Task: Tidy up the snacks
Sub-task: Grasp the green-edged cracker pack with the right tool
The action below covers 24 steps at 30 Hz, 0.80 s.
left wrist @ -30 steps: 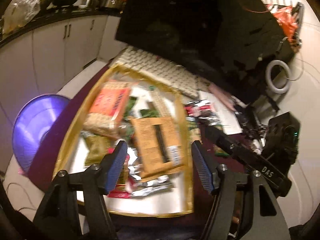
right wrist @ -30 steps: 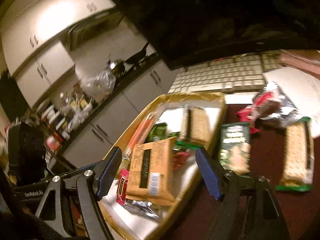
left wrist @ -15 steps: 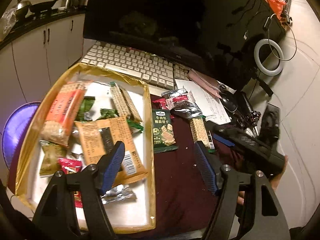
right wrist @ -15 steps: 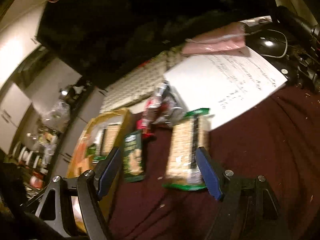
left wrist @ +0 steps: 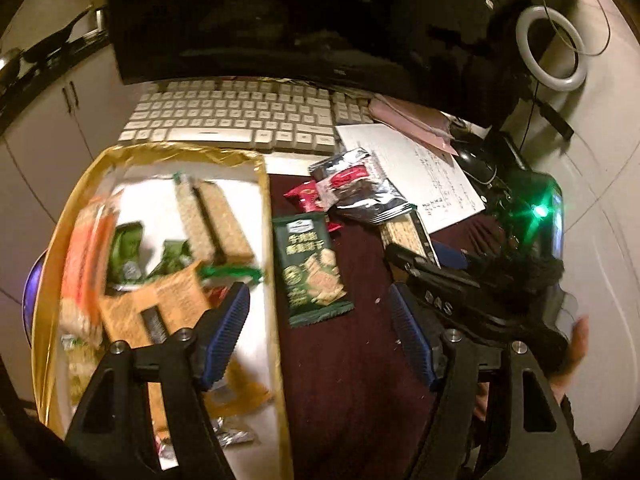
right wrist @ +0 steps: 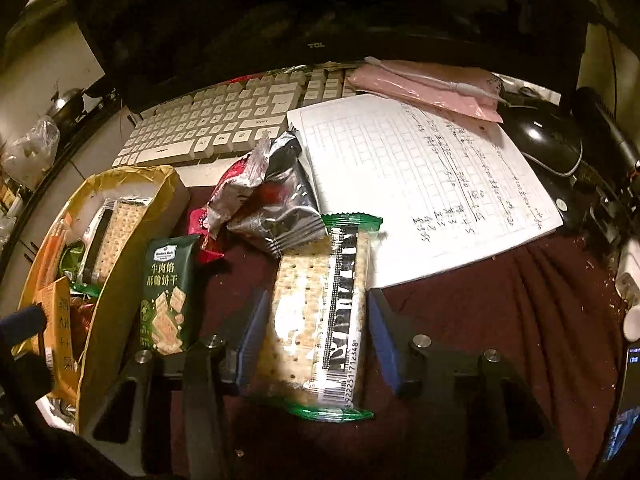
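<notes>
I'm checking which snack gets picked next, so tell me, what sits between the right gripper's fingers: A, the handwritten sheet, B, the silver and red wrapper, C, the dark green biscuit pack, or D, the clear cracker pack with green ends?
D: the right wrist view shows the cracker pack lying between the right gripper fingers, whose jaws have just been closing around it.

Dim warm light; white cabinets (left wrist: 48, 120) under a dark counter (left wrist: 44, 64), and a ring light (left wrist: 550, 48) by the pale wall.
</notes>
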Motion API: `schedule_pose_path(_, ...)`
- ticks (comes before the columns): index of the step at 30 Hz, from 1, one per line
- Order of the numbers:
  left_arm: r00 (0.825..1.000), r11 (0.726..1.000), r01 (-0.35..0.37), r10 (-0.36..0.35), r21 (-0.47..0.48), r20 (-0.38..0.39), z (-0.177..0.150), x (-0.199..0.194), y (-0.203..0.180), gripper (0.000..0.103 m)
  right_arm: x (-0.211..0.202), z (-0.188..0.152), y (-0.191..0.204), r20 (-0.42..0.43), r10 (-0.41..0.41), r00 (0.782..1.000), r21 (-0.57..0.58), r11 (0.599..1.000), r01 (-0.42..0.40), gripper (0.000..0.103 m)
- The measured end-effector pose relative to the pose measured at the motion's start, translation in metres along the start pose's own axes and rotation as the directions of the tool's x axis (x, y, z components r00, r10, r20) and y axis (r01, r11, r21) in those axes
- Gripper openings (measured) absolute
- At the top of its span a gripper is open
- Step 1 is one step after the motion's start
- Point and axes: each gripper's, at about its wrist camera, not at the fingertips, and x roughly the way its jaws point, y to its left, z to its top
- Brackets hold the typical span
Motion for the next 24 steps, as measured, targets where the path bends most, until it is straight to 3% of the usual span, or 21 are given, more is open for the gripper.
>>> schedule_pose_path(9, 0.988, 0.999, 0.046, -0.043, 0.013, -0.149, 0.024, 0.046, -0.025, 0.072, -0.028, -0.025, -0.057, 0.101, 0.164, 0.981, 0.19, 0.965, -0.181, 0.047)
schedule_pose_path(14, 0.972, 0.998, -0.036, 0.025, -0.043, -0.233, 0.03, 0.077, -0.018, 0.072, -0.036, -0.029, -0.061, 0.136, 0.195, 0.971, 0.187, 0.958, -0.218, 0.047)
schedule_pose_path(17, 0.96, 0.996, -0.088, 0.079, -0.024, -0.267, 0.03, 0.089, -0.017, 0.068, -0.037, -0.03, -0.061, 0.144, 0.203, 0.968, 0.188, 0.955, -0.229, 0.047)
schedule_pose_path(24, 0.941, 0.98, -0.2, 0.195, 0.011, -0.277, 0.032, 0.099, -0.023, 0.065, -0.033, -0.027, -0.061, 0.143, 0.22, 0.965, 0.199, 0.949, -0.245, 0.047)
